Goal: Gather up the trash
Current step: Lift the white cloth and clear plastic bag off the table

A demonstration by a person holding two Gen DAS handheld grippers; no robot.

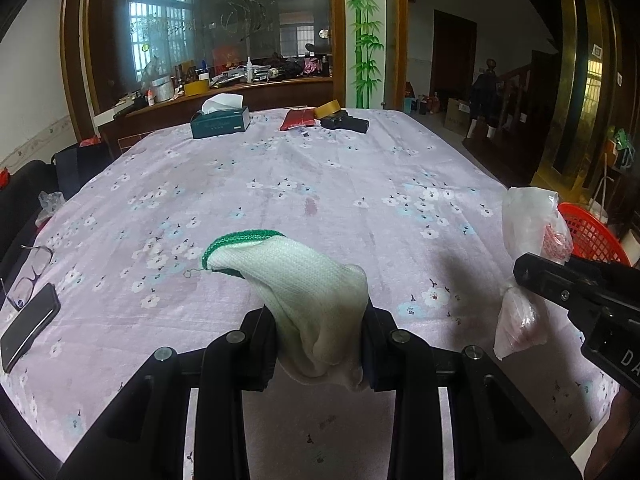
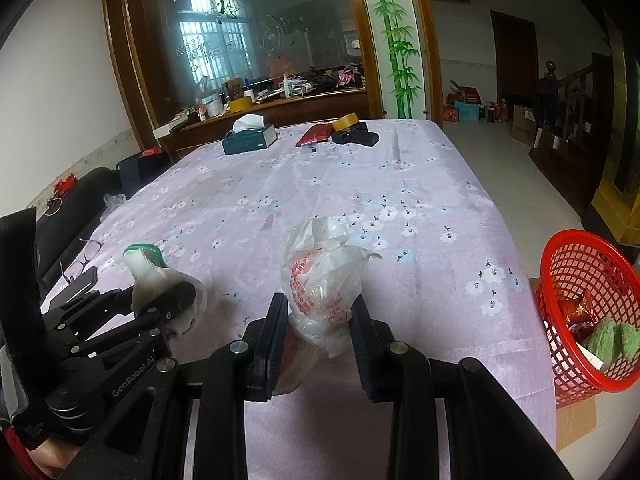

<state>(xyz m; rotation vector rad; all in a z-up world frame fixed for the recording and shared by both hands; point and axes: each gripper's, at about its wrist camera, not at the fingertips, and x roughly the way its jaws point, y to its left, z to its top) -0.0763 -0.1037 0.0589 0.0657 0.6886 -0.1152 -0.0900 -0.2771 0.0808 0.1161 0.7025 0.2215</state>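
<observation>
Trash in both tongs, held above the table (image 1: 320, 168): left gripper (image 1: 320, 344) clamped on a white glove (image 1: 304, 280) with green cuff; right gripper (image 2: 320, 332) clamped on a crumpled plastic bag (image 2: 324, 276) with red print. Red basket (image 2: 560, 264) just off the table's right edge holds a green cloth (image 2: 608, 340) and a red wrapper (image 2: 576, 308). Only the right wrist view shows the basket's inside; the left shows just its rim. The left view alone shows glasses (image 1: 32, 268) and phone (image 1: 28, 328) clearly.
</observation>
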